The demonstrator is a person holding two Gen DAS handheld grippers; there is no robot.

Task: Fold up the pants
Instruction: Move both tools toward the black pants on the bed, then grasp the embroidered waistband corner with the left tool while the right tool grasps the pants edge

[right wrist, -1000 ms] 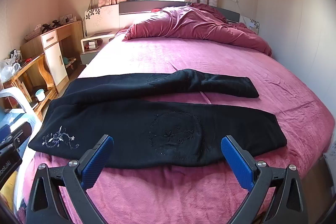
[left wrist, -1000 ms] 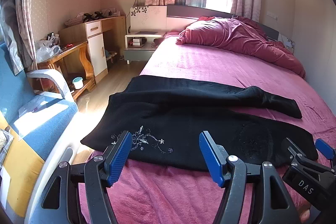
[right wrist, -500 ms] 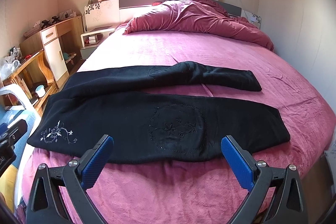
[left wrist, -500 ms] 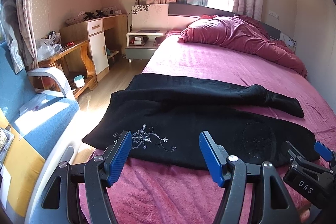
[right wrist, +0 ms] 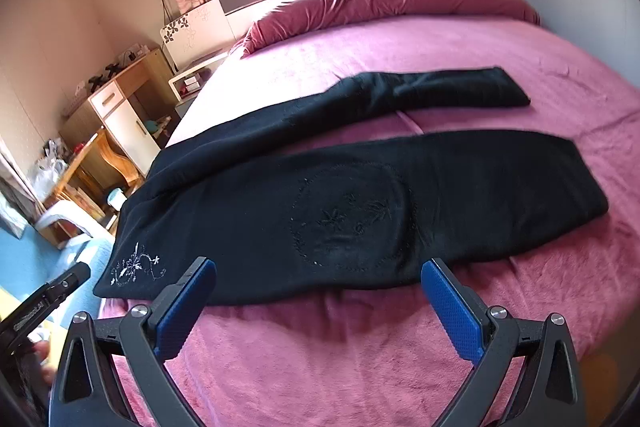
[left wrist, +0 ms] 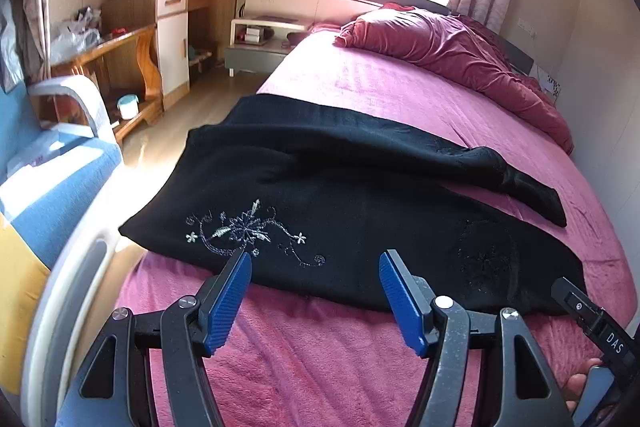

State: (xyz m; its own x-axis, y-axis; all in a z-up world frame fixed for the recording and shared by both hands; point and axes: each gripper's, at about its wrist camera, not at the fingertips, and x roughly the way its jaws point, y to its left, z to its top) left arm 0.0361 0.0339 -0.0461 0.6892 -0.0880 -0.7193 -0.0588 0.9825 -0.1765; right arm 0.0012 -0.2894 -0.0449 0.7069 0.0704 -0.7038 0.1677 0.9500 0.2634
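Black pants [left wrist: 360,195] lie spread flat on the pink bed [left wrist: 392,95], both legs pointing right and apart. White flower embroidery [left wrist: 248,231] marks the waist end at the left. My left gripper [left wrist: 316,267] is open and empty, just above the near edge of the pants by the embroidery. My right gripper [right wrist: 320,275] is open and empty, over the near edge of the pants [right wrist: 360,211], in front of a stitched circle [right wrist: 352,219] on the near leg. The near leg's cuff [right wrist: 580,187] lies to the right.
A crumpled red duvet [left wrist: 460,51] lies at the head of the bed. A blue chair [left wrist: 52,187] stands close at the left. A wooden desk [left wrist: 120,55] and a white nightstand [left wrist: 260,39] stand beyond it. A wall runs along the bed's right side.
Both grippers have moved forward and down toward the near edge of the pants. The right gripper has tilted. The pants have not moved.
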